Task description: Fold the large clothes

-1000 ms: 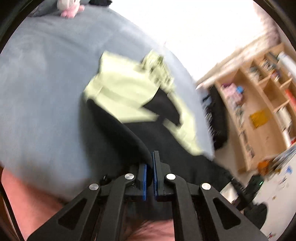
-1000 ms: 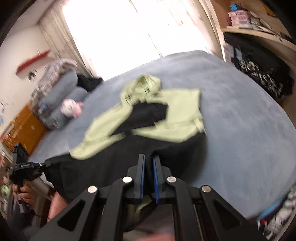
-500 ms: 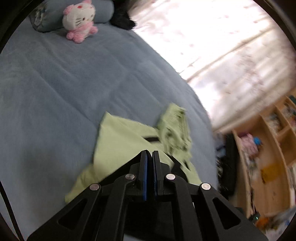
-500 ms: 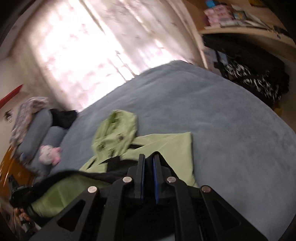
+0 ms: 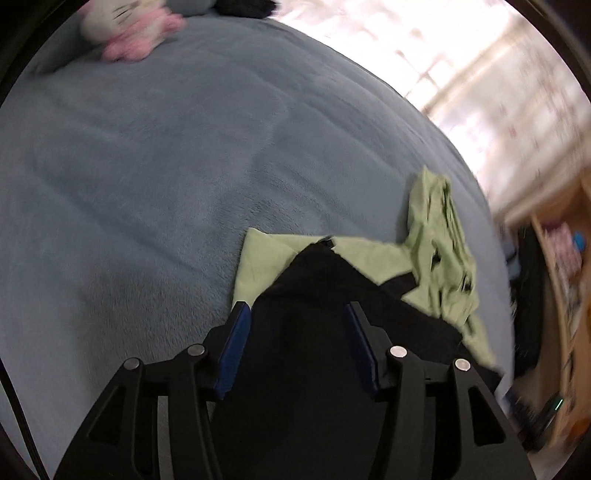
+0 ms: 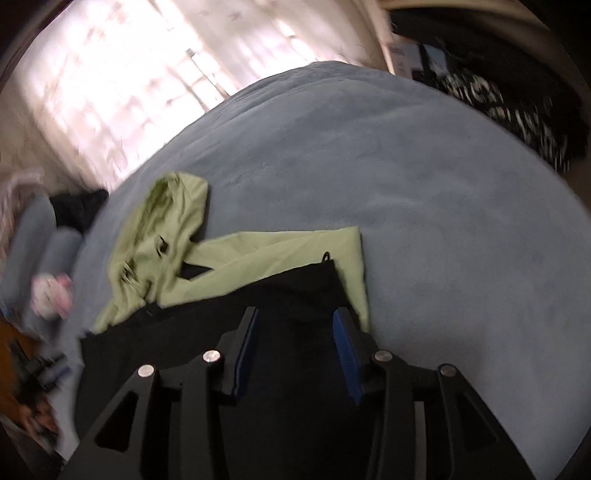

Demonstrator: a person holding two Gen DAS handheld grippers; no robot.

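Note:
A light green and black hooded jacket (image 5: 436, 258) lies on the blue-grey bed cover (image 5: 147, 166). Its black lower part is folded up over the green body, with the hood (image 6: 162, 229) spread beyond it. My left gripper (image 5: 295, 314) is open just above the folded black edge (image 5: 321, 273) near the jacket's left side. My right gripper (image 6: 293, 319) is open above the black fabric (image 6: 295, 284) near the jacket's right corner. Neither gripper holds anything. The bed cover (image 6: 406, 166) spreads around the jacket.
A pink and white plush toy (image 5: 125, 29) lies at the far corner of the bed, also seen in the right wrist view (image 6: 51, 295). Grey bolster pillows (image 6: 33, 236) lie at the head. Wooden shelves (image 5: 561, 258) and dark clothes (image 6: 509, 107) stand beside the bed.
Both grippers carried the black hem forward over the green body, then opened and let it go. The hem now lies folded on the jacket.

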